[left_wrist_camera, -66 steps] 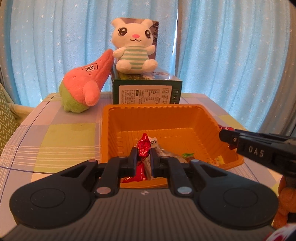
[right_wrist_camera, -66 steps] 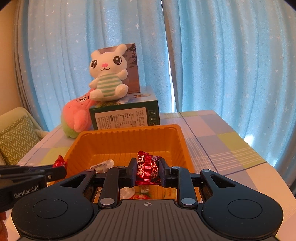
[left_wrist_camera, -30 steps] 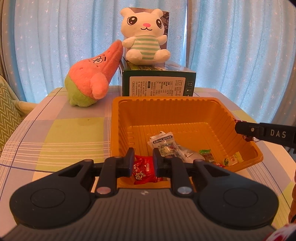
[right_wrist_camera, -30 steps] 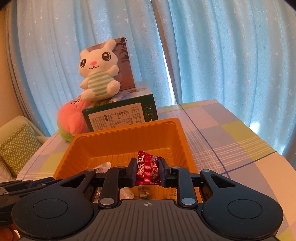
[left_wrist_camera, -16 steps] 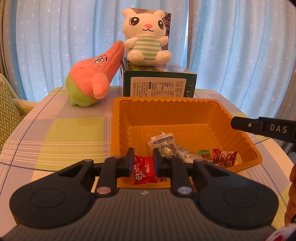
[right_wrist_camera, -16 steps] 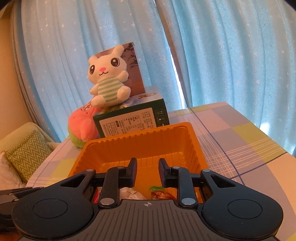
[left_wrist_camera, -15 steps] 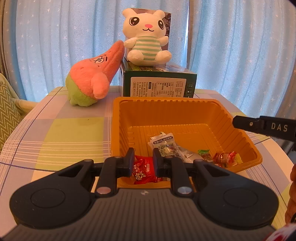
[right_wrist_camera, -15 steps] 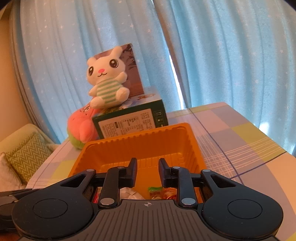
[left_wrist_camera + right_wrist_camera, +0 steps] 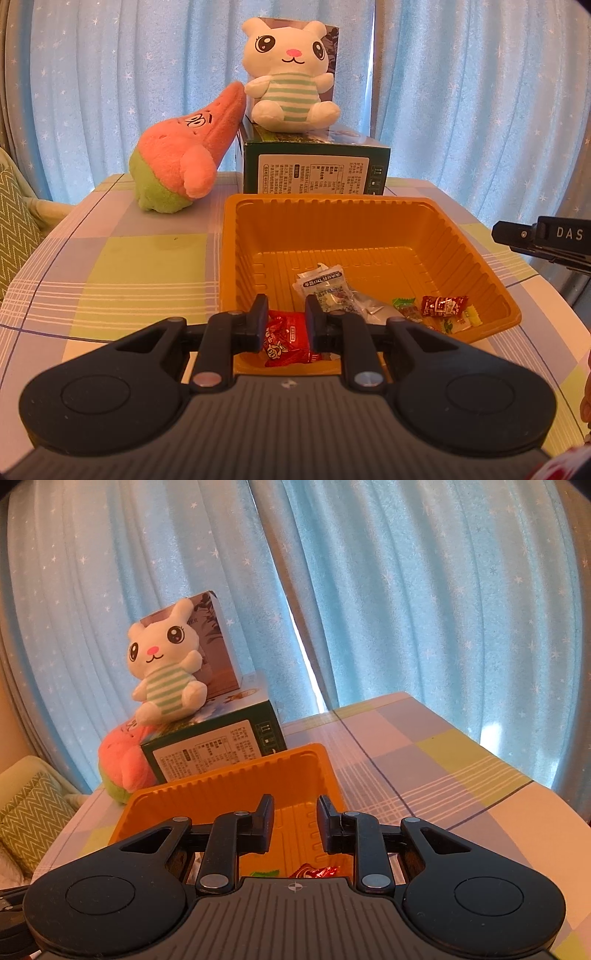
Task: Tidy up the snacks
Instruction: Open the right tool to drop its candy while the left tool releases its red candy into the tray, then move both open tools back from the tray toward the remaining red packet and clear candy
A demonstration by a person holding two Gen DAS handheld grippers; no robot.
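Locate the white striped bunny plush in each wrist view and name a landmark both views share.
Left wrist view: the white bunny plush sits top centre, on the green box behind the orange tray.
Right wrist view: the plush is left of centre, mid-height, tilted, on the same box.
Shared landmark: the green box's white printed label.

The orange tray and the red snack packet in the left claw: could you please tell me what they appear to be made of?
The orange tray looks like thin moulded plastic with a slight sheen: its walls are ribbed and its rim is rolled. The red snack packet, pinched in the left claw, looks like glossy plastic film or foil: it is crinkled, printed and glinting.
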